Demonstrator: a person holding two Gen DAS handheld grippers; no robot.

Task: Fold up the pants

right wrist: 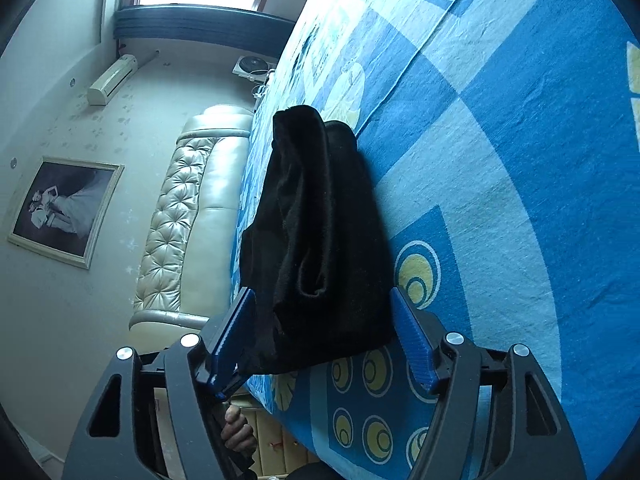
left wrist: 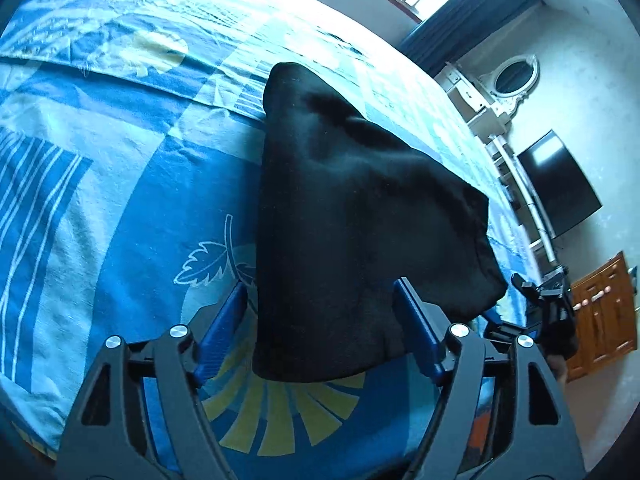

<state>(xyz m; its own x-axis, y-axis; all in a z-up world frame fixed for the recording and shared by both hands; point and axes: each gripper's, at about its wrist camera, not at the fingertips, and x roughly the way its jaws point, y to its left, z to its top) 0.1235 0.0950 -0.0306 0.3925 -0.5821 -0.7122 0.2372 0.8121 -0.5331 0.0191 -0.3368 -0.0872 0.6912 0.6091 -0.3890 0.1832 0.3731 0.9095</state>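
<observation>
Left gripper (left wrist: 320, 320) nearest the lens: blue pads spread wide, straddling the near end of the pants (left wrist: 352, 220), nothing clamped. Right gripper (right wrist: 320, 332) likewise spread, its fingers either side of the pants (right wrist: 320, 232) at their near edge; whether they touch the fabric I can't tell. Pants: black, folded into a thick bundle, lying on the blue patterned bedsheet (left wrist: 120, 200). Long axis runs straight away from both grippers, narrowing toward the far end. Beyond the pants in the right view, a tufted headboard (right wrist: 180, 220).
</observation>
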